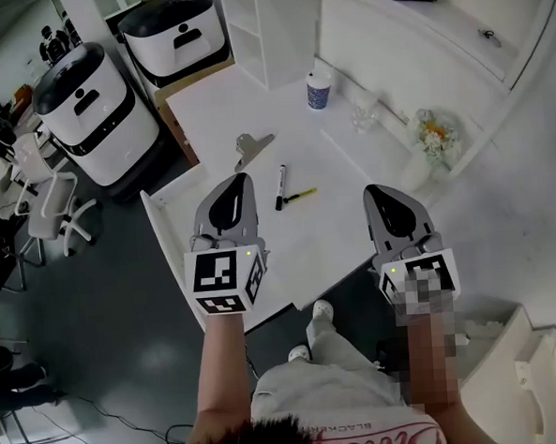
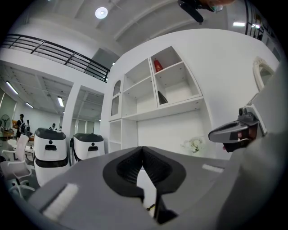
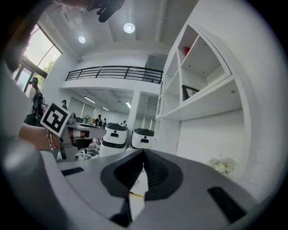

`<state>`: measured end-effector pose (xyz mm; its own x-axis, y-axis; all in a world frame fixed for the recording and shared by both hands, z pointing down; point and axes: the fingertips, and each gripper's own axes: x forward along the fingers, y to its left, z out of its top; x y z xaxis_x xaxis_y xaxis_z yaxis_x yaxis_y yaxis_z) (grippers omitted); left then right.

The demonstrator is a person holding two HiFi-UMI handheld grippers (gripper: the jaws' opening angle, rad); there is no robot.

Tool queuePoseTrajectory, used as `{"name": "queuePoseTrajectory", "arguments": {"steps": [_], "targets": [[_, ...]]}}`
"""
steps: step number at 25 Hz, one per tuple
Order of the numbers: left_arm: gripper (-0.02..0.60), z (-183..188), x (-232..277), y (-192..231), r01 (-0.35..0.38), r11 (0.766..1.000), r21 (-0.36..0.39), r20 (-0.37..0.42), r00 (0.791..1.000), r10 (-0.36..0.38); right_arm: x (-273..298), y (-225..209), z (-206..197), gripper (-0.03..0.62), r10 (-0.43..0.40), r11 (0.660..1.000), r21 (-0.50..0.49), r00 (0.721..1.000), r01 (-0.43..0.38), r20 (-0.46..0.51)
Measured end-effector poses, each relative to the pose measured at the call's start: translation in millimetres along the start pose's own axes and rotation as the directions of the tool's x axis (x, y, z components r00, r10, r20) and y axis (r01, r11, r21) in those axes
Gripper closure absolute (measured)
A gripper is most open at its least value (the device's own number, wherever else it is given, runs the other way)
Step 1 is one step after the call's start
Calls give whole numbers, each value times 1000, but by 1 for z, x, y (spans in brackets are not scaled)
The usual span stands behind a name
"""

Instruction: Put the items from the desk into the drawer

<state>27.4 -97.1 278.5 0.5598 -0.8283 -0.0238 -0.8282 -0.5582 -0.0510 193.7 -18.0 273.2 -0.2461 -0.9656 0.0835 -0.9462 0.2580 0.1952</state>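
A black marker (image 1: 281, 186) and a thin yellow pen (image 1: 301, 196) lie side by side in the middle of the white desk (image 1: 215, 108). A metal binder clip (image 1: 252, 148) rests a little farther back. My left gripper (image 1: 244, 179) hovers over the desk's near left part, just left of the marker, shut and empty (image 2: 142, 148). Level with it, my right gripper (image 1: 372, 192) is held to the right of the pens, also shut and empty (image 3: 144, 150). A sliver of the yellow pen (image 3: 136, 195) shows below its jaws. No drawer is in view.
A patterned cup (image 1: 320, 91), a small glass piece (image 1: 364, 117) and a bunch of flowers (image 1: 434, 134) stand at the desk's back right. An open white shelf unit (image 1: 266, 29) rises behind. Two white robots (image 1: 92, 106) and office chairs (image 1: 46, 198) stand left.
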Motion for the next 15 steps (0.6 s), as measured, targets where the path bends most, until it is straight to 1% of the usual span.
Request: {"name": "queuePoseTrajectory", "arguments": {"steps": [2, 6, 7, 8, 10, 12, 13, 15], "targets": [[574, -4, 15, 4, -9, 1000, -1, -13, 1000, 9, 15, -8, -1, 586, 13, 1000, 3, 1000, -13, -1], [563, -10, 42, 9, -4, 1000, -16, -34, 999, 4, 44, -24, -4, 586, 37, 999, 10, 999, -37, -3], [544, -12, 47, 10, -3, 1000, -21, -40, 999, 2, 50, -27, -5, 586, 42, 999, 11, 999, -42, -4], [510, -15, 53, 11, -1, 1000, -29, -48, 999, 0, 56, -30, -6, 586, 47, 999, 12, 999, -47, -5], [419, -21, 64, 14, 1, 999, -52, -66, 998, -4, 66, -36, -9, 586, 54, 998, 16, 999, -54, -6], [340, -26, 73, 17, -5, 998, -67, -81, 997, -1, 76, -42, -11, 586, 59, 998, 24, 998, -58, -9], [312, -29, 77, 18, -7, 998, -64, -86, 996, 1, 80, -44, -13, 586, 61, 998, 29, 998, -61, -11], [302, -34, 85, 18, -5, 999, -45, -100, 995, 0, 88, -48, -16, 586, 65, 997, 35, 998, -64, -15]]}}
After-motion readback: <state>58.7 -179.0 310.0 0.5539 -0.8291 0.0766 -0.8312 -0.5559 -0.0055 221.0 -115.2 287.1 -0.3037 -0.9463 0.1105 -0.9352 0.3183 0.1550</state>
